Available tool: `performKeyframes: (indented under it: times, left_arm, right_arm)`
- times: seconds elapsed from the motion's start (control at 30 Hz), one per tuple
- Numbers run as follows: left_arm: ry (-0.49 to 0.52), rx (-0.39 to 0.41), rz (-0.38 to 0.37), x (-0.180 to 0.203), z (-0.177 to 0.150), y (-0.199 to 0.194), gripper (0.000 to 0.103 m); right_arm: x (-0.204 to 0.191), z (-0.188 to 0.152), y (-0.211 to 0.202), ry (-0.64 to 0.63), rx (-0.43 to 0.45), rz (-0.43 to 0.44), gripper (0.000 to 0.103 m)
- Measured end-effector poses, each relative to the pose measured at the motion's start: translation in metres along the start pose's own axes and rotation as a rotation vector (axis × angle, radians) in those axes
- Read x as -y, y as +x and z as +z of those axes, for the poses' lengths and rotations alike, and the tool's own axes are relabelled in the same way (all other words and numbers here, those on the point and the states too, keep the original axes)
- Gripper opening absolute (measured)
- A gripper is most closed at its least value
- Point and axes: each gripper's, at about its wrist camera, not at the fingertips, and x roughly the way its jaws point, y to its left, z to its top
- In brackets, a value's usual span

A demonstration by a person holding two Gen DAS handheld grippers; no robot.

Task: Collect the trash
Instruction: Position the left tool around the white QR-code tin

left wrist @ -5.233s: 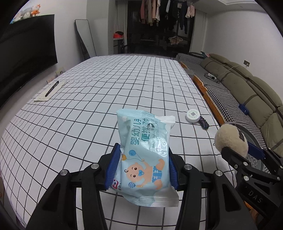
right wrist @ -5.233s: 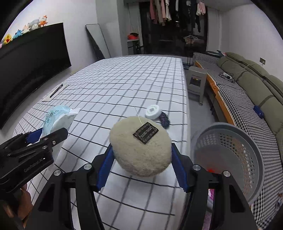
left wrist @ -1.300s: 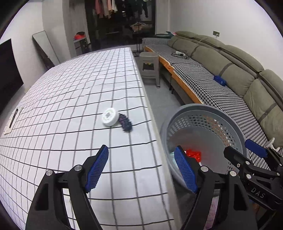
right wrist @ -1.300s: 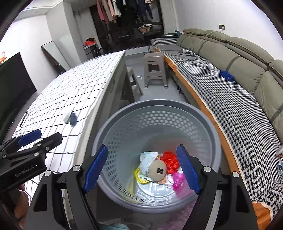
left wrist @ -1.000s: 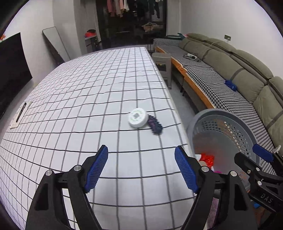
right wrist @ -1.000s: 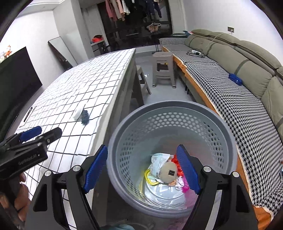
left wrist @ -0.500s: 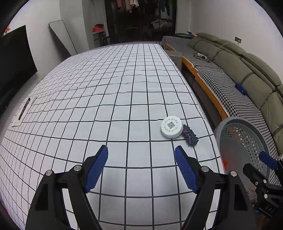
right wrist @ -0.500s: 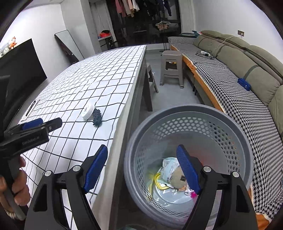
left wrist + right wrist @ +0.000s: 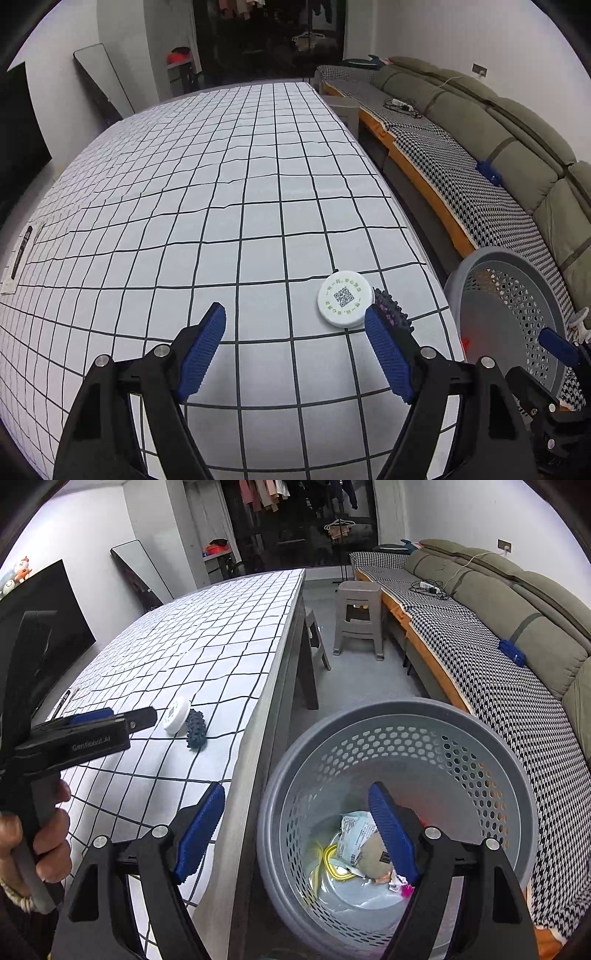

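The left tool (image 9: pixel 295 325) hangs over the desk (image 9: pixel 221 206), which has a white cloth with black squares on it. Its two blue fingers (image 9: pixel 201 350) are wide apart and hold nothing. A round white lid (image 9: pixel 345 303) lies on the desk just ahead of the tool, close to its right finger. A dark bumpy ball (image 9: pixel 391 314) touches the lid on its right side, and the tip of the right finger hides part of it. Both lie near the right edge of the desk. The gray basket (image 9: pixel 476 266) stands on the floor past that edge, to the right of the tool.

The right tool (image 9: pixel 297 805) hangs over the edge of the desk and the basket (image 9: pixel 461 716). Its fingers (image 9: pixel 199 827) are wide apart too, and they hold nothing. The left finger is over the desk (image 9: pixel 207 653) and the right finger is over the basket. Down in the basket lie a wipes pack (image 9: pixel 356 836), a tan puff (image 9: pixel 375 853), something yellow (image 9: pixel 330 864) and a bit of pink.

From this side the white lid (image 9: pixel 177 709) and the bumpy ball (image 9: pixel 195 729) are ahead and to the left of the right tool, well apart from it. The left tool (image 9: pixel 110 723) reaches toward them, gripped by a hand (image 9: pixel 44 834).

A pen (image 9: pixel 21 252) lies on a paper far off at the left side of the desk. A long green sofa (image 9: pixel 517 602) and a gray stool (image 9: pixel 360 616) stand beyond the basket.
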Motion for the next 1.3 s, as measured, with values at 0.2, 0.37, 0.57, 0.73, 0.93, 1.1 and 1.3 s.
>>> performKeyframes:
  times: [0.2, 0.37, 0.57, 0.73, 0.93, 1.1, 1.3]
  left_arm:
    - [-0.014, -0.045, -0.074, 0.000, 0.007, 0.015, 0.076]
    - [-0.029, -0.055, -0.100, 0.005, 0.011, 0.026, 0.076]
    - [-0.039, -0.079, -0.118, 0.004, 0.012, 0.036, 0.069]
    - [-0.041, -0.079, -0.143, 0.006, 0.011, 0.038, 0.056]
    - [-0.050, -0.078, -0.164, 0.005, 0.011, 0.035, 0.038]
    - [-0.052, -0.074, -0.150, -0.001, 0.007, 0.031, 0.037]
    - [-0.070, -0.080, -0.113, -0.018, -0.001, 0.029, 0.036]
  right_arm:
    - [0.008, 0.001, 0.004, 0.009, -0.008, 0.001, 0.077]
    - [0.009, -0.001, 0.006, 0.018, -0.013, 0.004, 0.077]
    - [0.010, 0.000, 0.010, 0.018, -0.019, 0.008, 0.077]
    - [0.012, 0.000, 0.012, 0.021, -0.022, 0.009, 0.077]
    - [0.012, 0.000, 0.012, 0.020, -0.021, 0.010, 0.077]
    - [0.010, 0.001, 0.011, 0.018, -0.018, 0.012, 0.077]
    - [0.004, 0.000, 0.010, 0.006, -0.016, 0.016, 0.077]
